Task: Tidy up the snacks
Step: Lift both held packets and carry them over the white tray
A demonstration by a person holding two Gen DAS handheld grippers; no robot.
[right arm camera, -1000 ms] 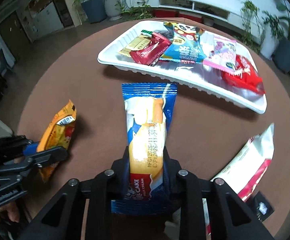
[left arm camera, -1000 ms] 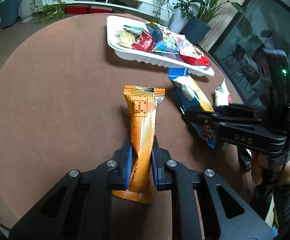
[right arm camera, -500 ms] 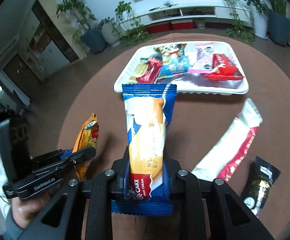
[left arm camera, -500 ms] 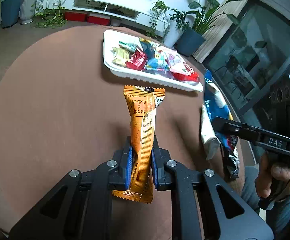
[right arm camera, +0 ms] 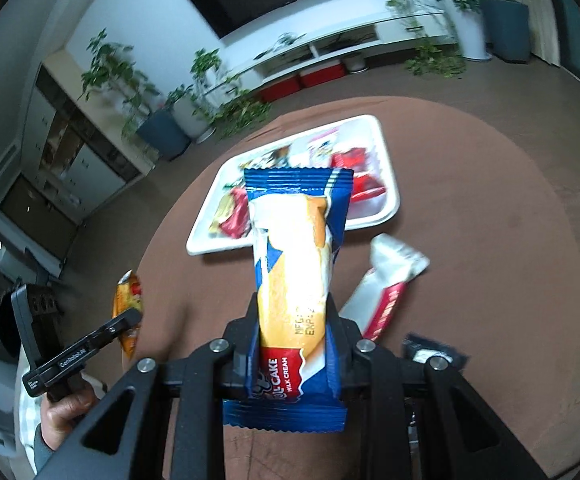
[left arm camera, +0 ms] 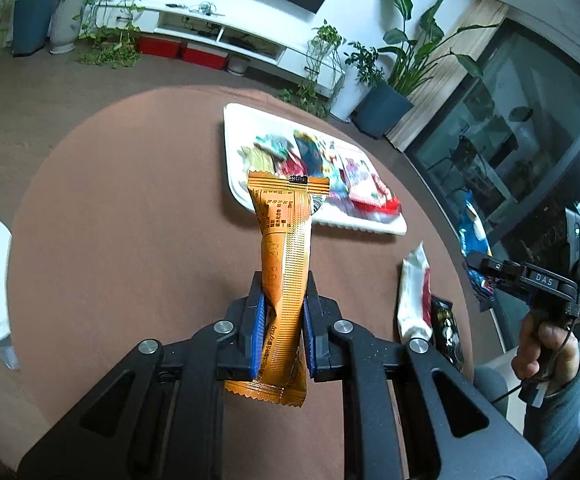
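Counter (left arm camera: 130, 240), round, brown, the largest item, carries all loose stock; white tray (left arm camera: 234, 152), rectangular, lies on the far part of the counter, its contents a blurred heap of mixed wrappers in red, blue, pink and green, the same tray (right arm camera: 390, 208) seen partly behind the blue packet in the right wrist view; left tool (left arm camera: 283, 330), black frame with blue pads, jaws clamped on the lower part of the orange snack bar (left arm camera: 284, 280), which is held lengthwise above the counter with its crimped far end overlapping the near edge of the tray in view; right tool (right arm camera: 294, 340), black frame, jaws clamped on the lower part of the blue cake packet (right arm camera: 294, 264), marked MILK CREAM, likewise held off the counter and pointing toward the tray; white and red packet (right arm camera: 386, 292), long, lies flat on the counter on the near side of the tray and apart from it; small black packet (left arm camera: 444, 328), lies just beside the near end of the white and red packet (left arm camera: 412, 296), close to the counter edge
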